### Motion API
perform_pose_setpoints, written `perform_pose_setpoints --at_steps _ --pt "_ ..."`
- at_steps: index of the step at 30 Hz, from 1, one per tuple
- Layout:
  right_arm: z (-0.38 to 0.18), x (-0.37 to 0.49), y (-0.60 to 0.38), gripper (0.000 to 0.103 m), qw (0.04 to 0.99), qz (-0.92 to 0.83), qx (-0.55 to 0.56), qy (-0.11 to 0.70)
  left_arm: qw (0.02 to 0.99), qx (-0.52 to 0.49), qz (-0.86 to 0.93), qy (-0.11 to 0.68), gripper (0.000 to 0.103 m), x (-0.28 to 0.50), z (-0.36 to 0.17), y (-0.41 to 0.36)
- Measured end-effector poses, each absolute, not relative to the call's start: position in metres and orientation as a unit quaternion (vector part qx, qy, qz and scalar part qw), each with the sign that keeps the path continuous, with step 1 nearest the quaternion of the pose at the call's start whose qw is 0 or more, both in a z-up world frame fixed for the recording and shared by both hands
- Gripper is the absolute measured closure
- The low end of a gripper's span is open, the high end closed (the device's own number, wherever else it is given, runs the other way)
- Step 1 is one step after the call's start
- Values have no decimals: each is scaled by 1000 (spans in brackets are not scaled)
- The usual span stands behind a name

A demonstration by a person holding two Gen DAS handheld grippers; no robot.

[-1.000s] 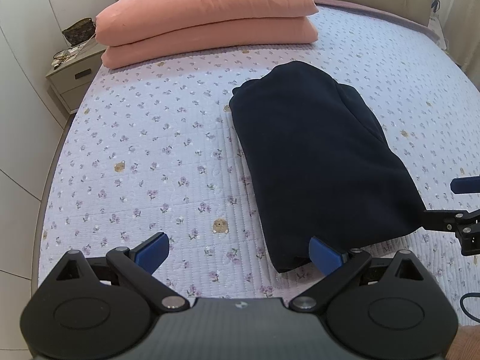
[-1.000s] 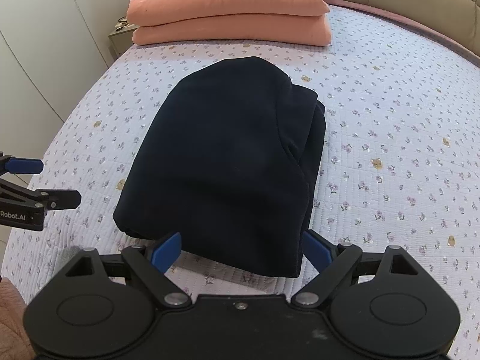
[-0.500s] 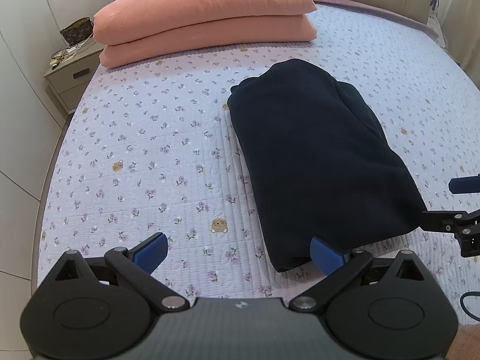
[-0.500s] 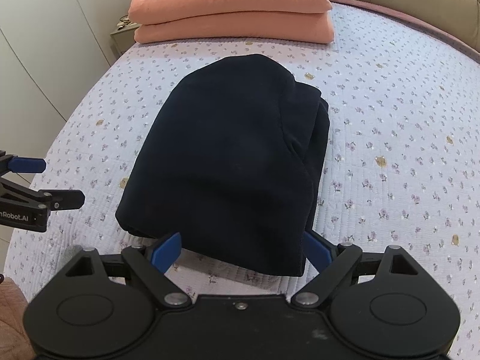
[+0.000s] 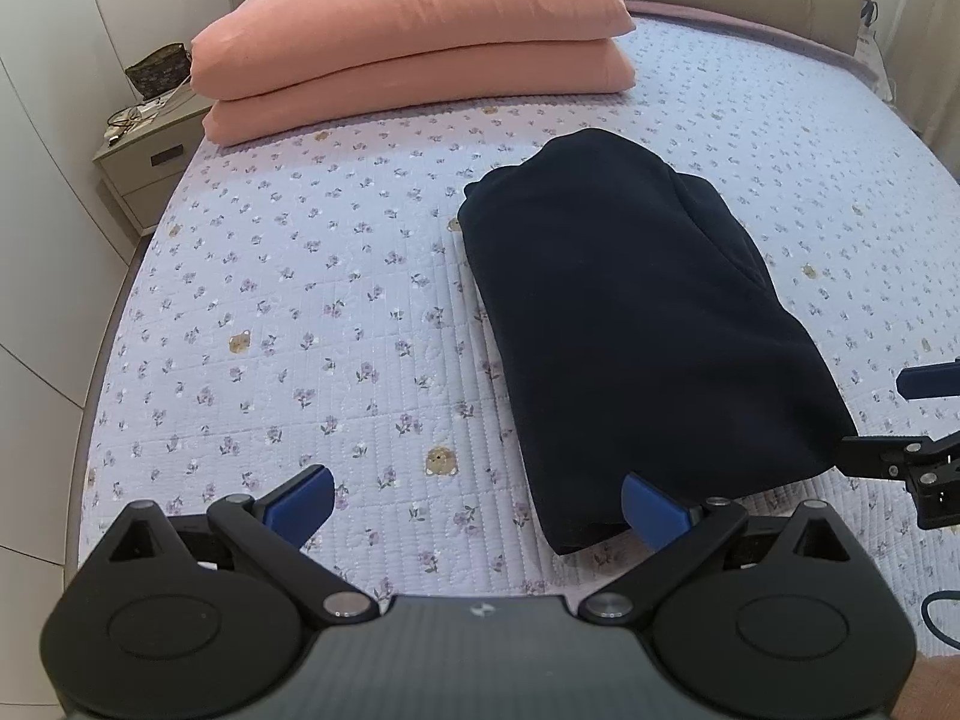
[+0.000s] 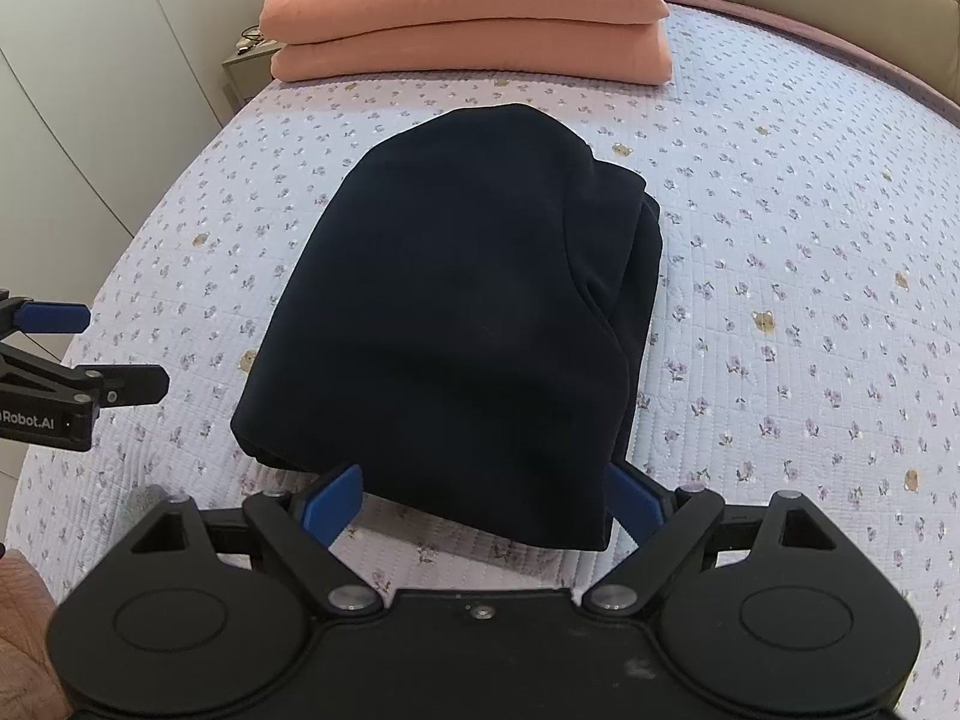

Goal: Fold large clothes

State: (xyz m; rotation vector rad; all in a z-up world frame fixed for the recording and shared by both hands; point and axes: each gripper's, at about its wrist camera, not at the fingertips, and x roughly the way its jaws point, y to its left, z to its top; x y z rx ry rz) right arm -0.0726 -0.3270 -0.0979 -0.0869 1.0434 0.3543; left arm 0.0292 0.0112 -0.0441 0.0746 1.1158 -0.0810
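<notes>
The dark navy garment (image 6: 456, 324) lies folded into a thick, rounded bundle near the middle of the bed (image 5: 312, 312), on a lilac quilted cover printed with small flowers and bears. Its layered edges show along the bundle's right side in the right wrist view; its near end sits close to both grippers.

The right gripper (image 6: 483, 501) is held low and level just short of that near end, pointing along the bundle toward the headboard. Its jaws are spread wide with the blue fingertips (image 6: 333, 501) flanking the near edge, nothing pinched between them.

The left gripper (image 5: 477, 507) is held at the bundle's left side, also low and aimed forward. Its jaws are spread wide; the right blue tip sits at the garment's near left corner, while the other stands over bare cover. I cannot tell if that tip touches the cloth.

Two stacked salmon-pink pillows (image 5: 414, 42) rest at the head of the bed, well apart from the garment. A nightstand (image 5: 147, 162) stands beside the bed on the left.
</notes>
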Motion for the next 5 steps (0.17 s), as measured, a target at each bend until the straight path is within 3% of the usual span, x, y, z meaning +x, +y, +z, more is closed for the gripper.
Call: perform_pose_setpoints --at_steps 5 --pt "-99 -73 -325 0 850 172 -43 497 847 24 -42 530 0 29 -44 13"
